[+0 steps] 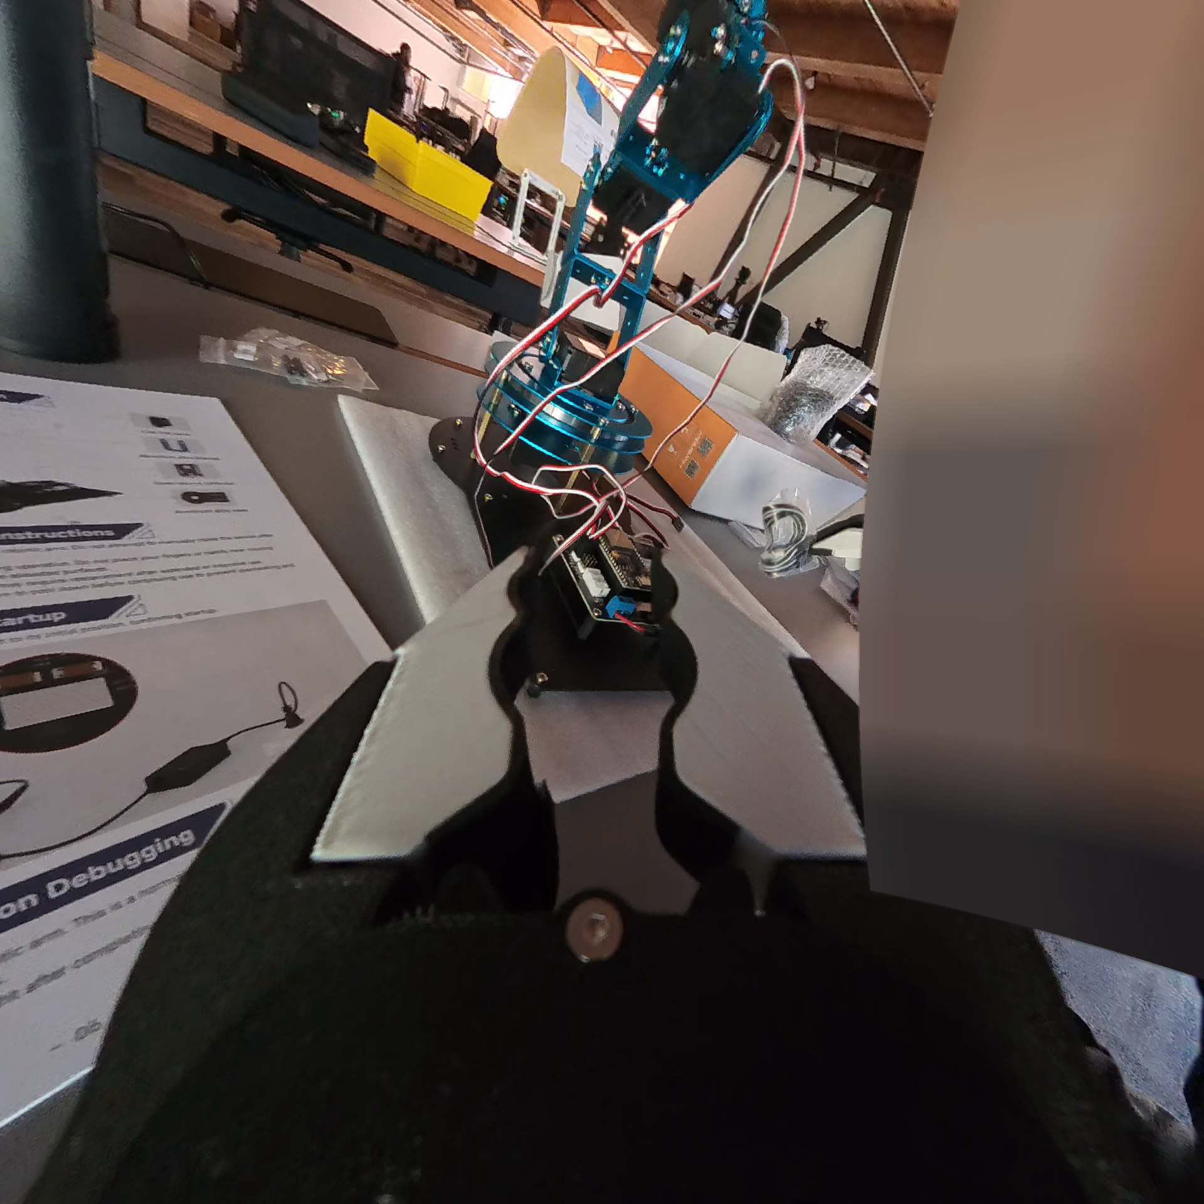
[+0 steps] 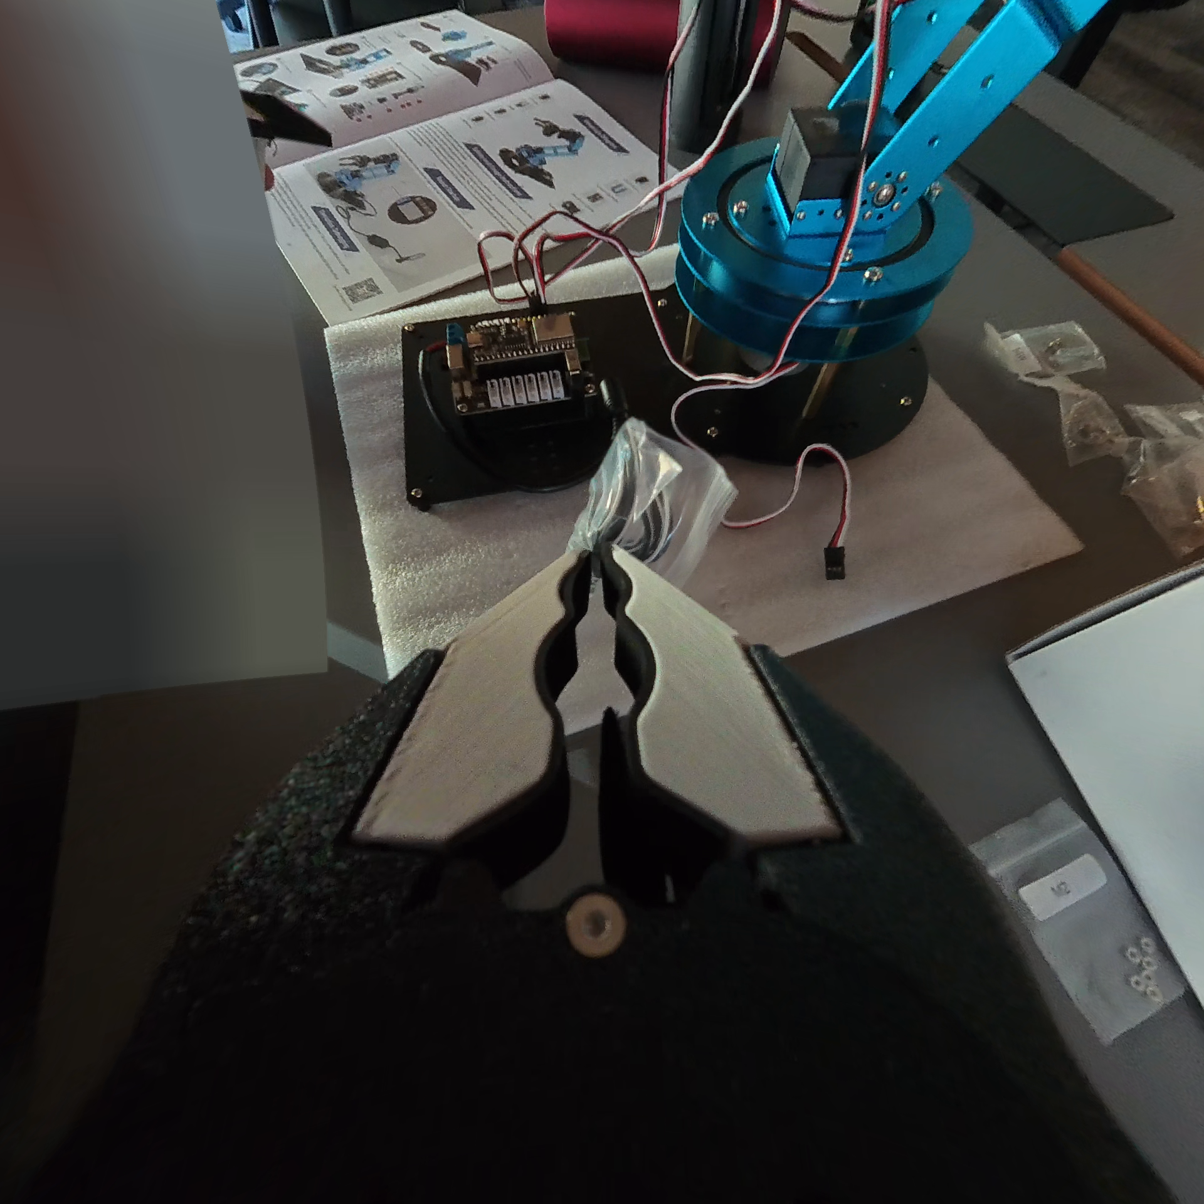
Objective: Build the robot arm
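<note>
A small blue metal robot arm kit (image 1: 586, 404) (image 2: 827, 260) stands on a black baseplate (image 2: 508, 469) laid on a white foam sheet (image 2: 456, 586). A circuit board (image 1: 606, 573) (image 2: 515, 365) with red and white wires (image 2: 651, 215) sits on the plate. My left gripper (image 1: 594, 573) is open, low over the foam, its tips either side of the circuit board end of the plate. My right gripper (image 2: 596, 557) is shut on a clear plastic bag with a dark cable inside (image 2: 645, 501), held above the foam in front of the board. That bag also shows in the left wrist view (image 1: 785, 541).
An open instruction booklet (image 1: 130, 586) (image 2: 456, 195) lies left of the foam. Small bags of hardware (image 2: 1107, 417) (image 1: 286, 358) lie on the grey table. A loose servo connector (image 2: 836, 560) rests on the foam. An orange and white box (image 1: 736, 443) and a white box edge (image 2: 1140, 749) stand nearby. Measured from the fingertips, the loose servo connector (image 2: 836, 560) is 12 centimetres or so from the right gripper and 30 centimetres from the left.
</note>
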Demonstrator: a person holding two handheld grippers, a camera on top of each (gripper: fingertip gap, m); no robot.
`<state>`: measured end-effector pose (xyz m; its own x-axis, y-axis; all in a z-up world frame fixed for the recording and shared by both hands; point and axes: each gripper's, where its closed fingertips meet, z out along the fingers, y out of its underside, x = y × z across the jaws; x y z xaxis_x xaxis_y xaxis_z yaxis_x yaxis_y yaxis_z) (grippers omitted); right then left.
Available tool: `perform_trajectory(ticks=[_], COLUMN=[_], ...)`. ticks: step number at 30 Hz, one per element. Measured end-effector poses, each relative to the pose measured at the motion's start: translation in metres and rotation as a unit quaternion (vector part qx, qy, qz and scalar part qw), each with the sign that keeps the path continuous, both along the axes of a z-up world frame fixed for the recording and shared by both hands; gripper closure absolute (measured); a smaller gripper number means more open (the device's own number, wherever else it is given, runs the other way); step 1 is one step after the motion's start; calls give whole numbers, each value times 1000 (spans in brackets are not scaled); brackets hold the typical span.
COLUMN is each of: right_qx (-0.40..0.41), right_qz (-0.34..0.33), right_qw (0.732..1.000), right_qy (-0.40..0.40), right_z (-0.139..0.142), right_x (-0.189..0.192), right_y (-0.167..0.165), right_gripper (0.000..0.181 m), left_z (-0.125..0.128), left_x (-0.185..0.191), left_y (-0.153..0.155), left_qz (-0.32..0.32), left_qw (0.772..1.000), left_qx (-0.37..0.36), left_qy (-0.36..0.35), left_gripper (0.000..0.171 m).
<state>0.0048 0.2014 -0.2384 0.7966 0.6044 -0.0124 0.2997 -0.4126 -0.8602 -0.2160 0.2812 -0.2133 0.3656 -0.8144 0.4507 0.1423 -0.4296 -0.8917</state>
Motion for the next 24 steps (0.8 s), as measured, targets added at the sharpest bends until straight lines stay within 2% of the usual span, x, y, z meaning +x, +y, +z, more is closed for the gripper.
perform_trajectory(ticks=[3,6,8,10,13,15,16,18,19,21,24], right_qx=[15,11,-42,-160,-162,-122,-116,-141,-174,-205,-190], right_qz=[10,16,54,129,179,157,157,148,137,182,284], right_qw=[1000,997,996,979,970,980,980,975,971,959,938], right_qy=[-13,-68,-53,-6,17,12,35,87,86,74,54], right_z=[-1,-13,-22,-39,-32,-22,-16,-15,-26,-39,-31], right_x=[-2,1,-8,-24,-25,-8,-5,-2,-1,-17,-52], right_y=[2,2,-10,-38,-54,-44,-42,-31,-23,-22,-44], right_gripper=[179,179,179,174,155,156,156,154,149,147,149], left_z=[-4,-10,-13,-16,-16,-18,-18,-16,-16,-17,-18], left_x=[2,9,11,13,18,27,33,46,53,65,73], left_y=[1,-1,-1,-1,-10,-26,-37,-59,-69,-87,-110], left_qz=[-2,-22,-25,-28,-28,-41,-48,-61,-68,-82,-106], left_qw=[1000,999,999,998,997,995,994,990,987,983,978], left_qx=[-8,-23,-28,-28,-10,2,13,43,55,65,70], left_qy=[11,27,37,47,70,92,102,123,133,151,165], left_gripper=[138,138,138,139,139,139,140,140,139,139,139])
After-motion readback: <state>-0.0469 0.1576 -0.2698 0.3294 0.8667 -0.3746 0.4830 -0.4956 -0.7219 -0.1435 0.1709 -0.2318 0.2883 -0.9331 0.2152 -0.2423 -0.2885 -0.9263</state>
